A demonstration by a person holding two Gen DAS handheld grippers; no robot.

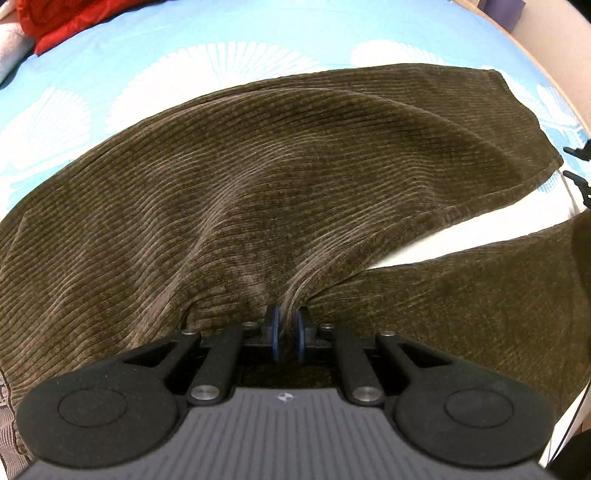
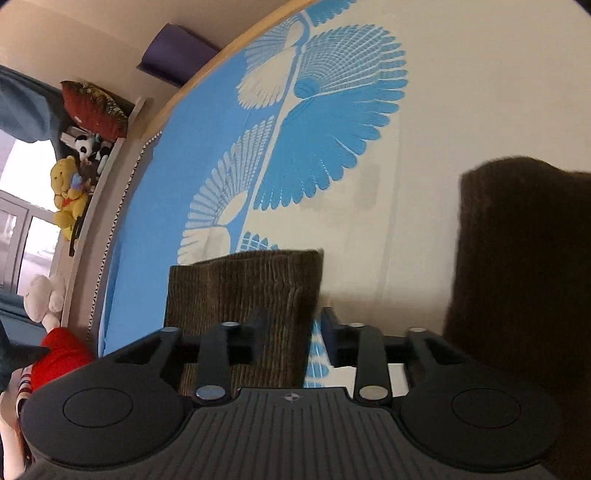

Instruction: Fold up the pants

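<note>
The brown corduroy pants point(image 1: 258, 177) lie on a bed covered by a blue and white sheet point(image 1: 147, 48) printed with fan shapes. In the left wrist view the cloth fills most of the frame and runs off its left and lower edges, so the waist end cannot be made out. One leg stretches away toward the bed's far right side, its hem lying near the sheet's edge; its long axis runs roughly along the bed from lower left to upper right. The second leg splits off to the right from the crotch, and its end is cut off by the frame there.

The left hand-held gripper point(image 1: 287, 325) points steeply down, and its blue pads are pinched together on a bunched ridge of corduroy where the two legs part.

In the right wrist view the right hand-held gripper point(image 2: 291, 328) has its fingers apart. A leg end point(image 2: 243, 291) lies beneath and between them, but whether the pads touch it cannot be told. A second dark mass of pants point(image 2: 524, 266) at the right is blurred and cut off by the frame.

Red cloth point(image 1: 70, 22) sits at the bed's far left corner. Soft toys point(image 2: 70, 195) line a ledge beyond the bed's edge.
</note>
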